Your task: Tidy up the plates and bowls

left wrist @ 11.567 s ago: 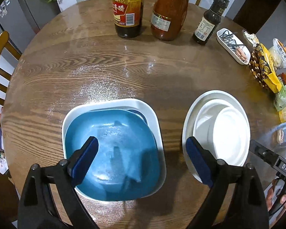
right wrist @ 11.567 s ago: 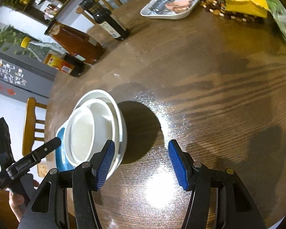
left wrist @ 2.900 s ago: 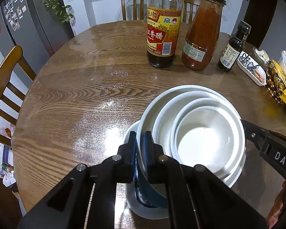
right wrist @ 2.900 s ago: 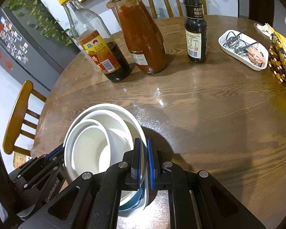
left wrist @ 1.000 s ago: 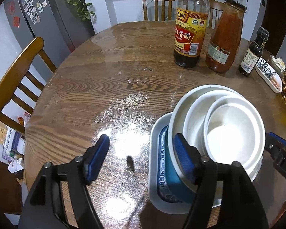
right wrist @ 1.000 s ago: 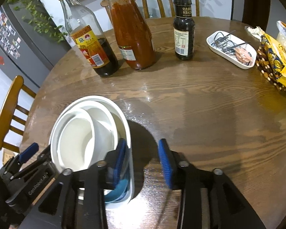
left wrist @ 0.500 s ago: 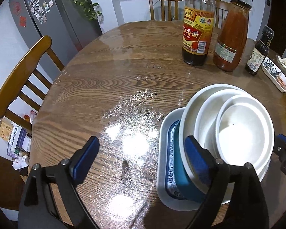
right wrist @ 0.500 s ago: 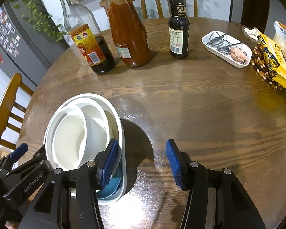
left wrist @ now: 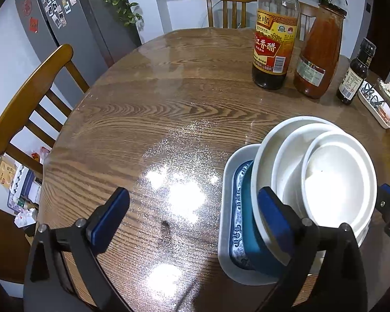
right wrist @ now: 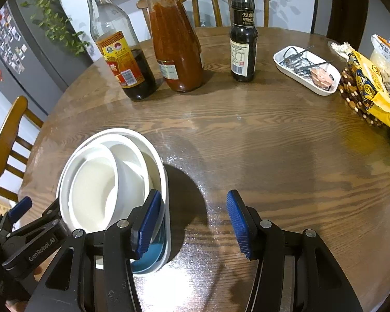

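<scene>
Three nested white bowls [left wrist: 338, 179] sit on a blue plate [left wrist: 249, 236], which lies in a white square plate [left wrist: 227, 182] on the round wooden table [left wrist: 169, 119]. My left gripper [left wrist: 191, 208] is open and its jaws are still opening. Only bare table shows between them, and its right finger stands at the stack's left edge. In the right wrist view the bowls [right wrist: 98, 187] and blue plate [right wrist: 153, 258] are at lower left. My right gripper [right wrist: 192, 219] is open over bare table, its left finger beside the stack's right rim.
At the table's far side stand a vinegar bottle [right wrist: 122, 59], a red sauce jar [right wrist: 176, 46] and a small dark bottle [right wrist: 243, 44]. A white tray of clips [right wrist: 306, 70] and snack bags [right wrist: 371, 85] lie at the right. Wooden chairs [left wrist: 28, 98] ring the table.
Both grippers have let go of the bowl stack's rim and opened. Over the last second the left jaws spread wider and the right ones widened a little. The stack has stayed put.
</scene>
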`<action>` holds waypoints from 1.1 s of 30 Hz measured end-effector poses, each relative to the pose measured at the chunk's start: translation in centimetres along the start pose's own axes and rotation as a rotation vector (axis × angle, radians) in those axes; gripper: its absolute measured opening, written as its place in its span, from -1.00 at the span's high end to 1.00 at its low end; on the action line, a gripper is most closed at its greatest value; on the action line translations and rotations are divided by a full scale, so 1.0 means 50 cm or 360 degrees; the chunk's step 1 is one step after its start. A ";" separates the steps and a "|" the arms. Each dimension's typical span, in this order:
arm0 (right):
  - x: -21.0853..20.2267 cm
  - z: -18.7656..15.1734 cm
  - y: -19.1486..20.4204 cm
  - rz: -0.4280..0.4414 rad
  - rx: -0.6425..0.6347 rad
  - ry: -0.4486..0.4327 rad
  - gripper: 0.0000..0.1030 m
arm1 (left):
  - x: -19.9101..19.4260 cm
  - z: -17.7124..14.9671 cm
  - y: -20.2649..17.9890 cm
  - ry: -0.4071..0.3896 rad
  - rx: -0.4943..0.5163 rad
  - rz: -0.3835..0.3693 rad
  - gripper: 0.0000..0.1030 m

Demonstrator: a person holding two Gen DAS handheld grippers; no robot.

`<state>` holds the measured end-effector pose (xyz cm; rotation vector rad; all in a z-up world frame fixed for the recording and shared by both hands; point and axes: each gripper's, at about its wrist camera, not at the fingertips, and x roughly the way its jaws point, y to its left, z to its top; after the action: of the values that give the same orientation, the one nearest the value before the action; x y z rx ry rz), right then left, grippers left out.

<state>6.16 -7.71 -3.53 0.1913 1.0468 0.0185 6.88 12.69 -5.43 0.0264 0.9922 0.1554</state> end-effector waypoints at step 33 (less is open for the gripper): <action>0.016 0.031 -0.003 -0.0028 0.0021 -0.0075 -0.14 | 0.014 0.021 0.001 -0.0034 -0.0018 -0.0033 -0.98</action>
<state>7.87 -7.98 -3.49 0.1939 1.0017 -0.0089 8.14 12.90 -5.44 0.0074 0.9701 0.1412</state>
